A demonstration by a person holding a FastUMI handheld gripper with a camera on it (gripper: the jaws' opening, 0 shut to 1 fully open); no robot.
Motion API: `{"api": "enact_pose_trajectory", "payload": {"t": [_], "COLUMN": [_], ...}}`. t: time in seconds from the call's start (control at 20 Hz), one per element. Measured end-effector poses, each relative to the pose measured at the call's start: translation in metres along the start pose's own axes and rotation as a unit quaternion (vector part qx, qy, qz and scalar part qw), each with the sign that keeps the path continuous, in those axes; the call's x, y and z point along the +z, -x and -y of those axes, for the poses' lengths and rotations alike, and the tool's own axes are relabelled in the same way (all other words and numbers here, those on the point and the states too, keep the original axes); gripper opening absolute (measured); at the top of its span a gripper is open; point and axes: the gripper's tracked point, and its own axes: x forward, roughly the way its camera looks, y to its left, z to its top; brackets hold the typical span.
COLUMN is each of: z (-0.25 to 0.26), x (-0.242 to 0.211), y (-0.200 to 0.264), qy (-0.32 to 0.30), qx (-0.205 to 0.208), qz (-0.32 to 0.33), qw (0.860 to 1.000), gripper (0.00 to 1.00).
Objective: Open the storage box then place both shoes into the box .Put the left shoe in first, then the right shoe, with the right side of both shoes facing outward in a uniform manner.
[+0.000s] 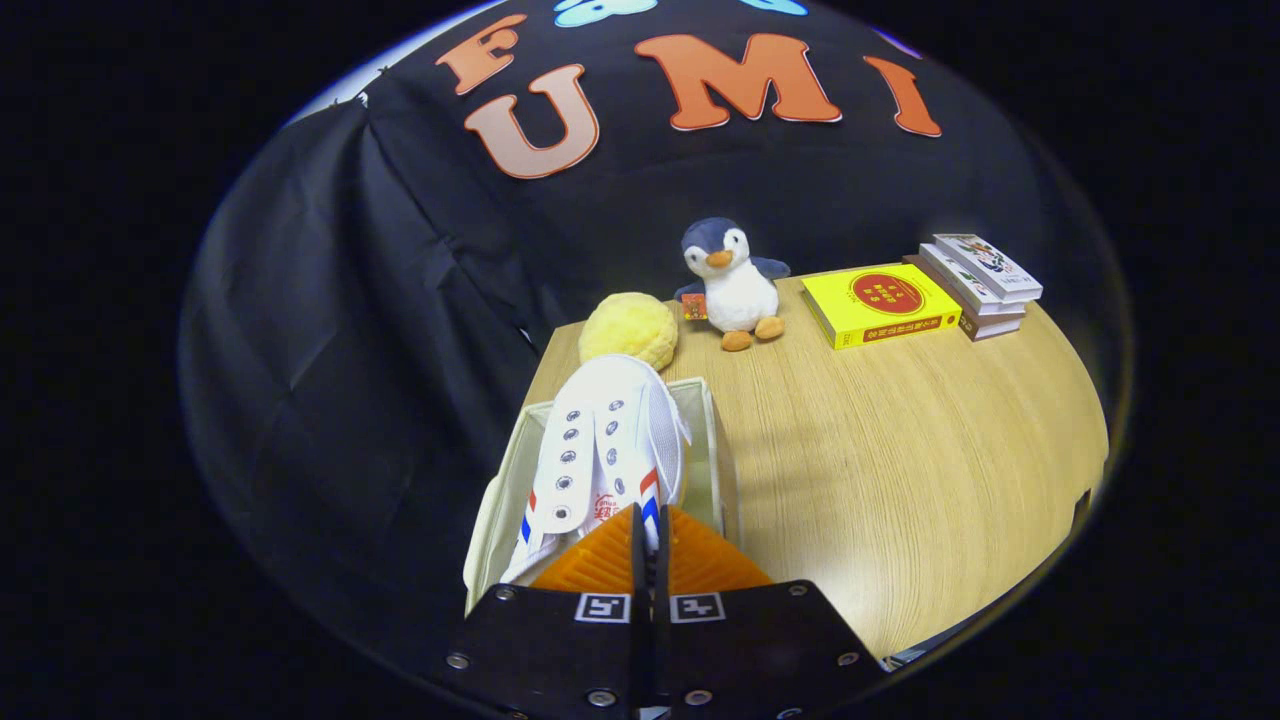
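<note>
Gripper (650, 520) fingers are pressed nearly together, and I see them pinching the heel end of a white canvas sneaker (600, 440); only a thin slit shows between them. From my remote seat I read the sneaker as hanging toe-away from the fingers, straight ahead of them, with metal eyelets, no laces that I can make out, red and blue stripes on both sides and a small red logo on the tongue, too small to read. It sits over the open fabric storage box (712, 440), whose pale walls rise on both sides of it; I cannot tell what else lies inside. Beyond the box, on the wooden table (900, 470), a yellow plush ball (630, 330) sits just behind it, then a plush penguin (730, 285), a yellow book (880, 305) with a red circle, and a stack of books (980, 285).
</note>
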Motion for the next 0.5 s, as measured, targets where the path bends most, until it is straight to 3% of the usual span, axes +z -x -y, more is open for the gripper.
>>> {"api": "enact_pose_trajectory", "payload": {"t": [0.35, 0.5], "z": [0.017, 0.001], "x": [-0.039, -0.013], "y": [-0.025, -0.016], "qy": [0.025, 0.023], "qx": [-0.055, -0.022], "qz": [-0.047, -0.011], "qw": [0.997, 0.999], "gripper": [0.04, 0.18]}}
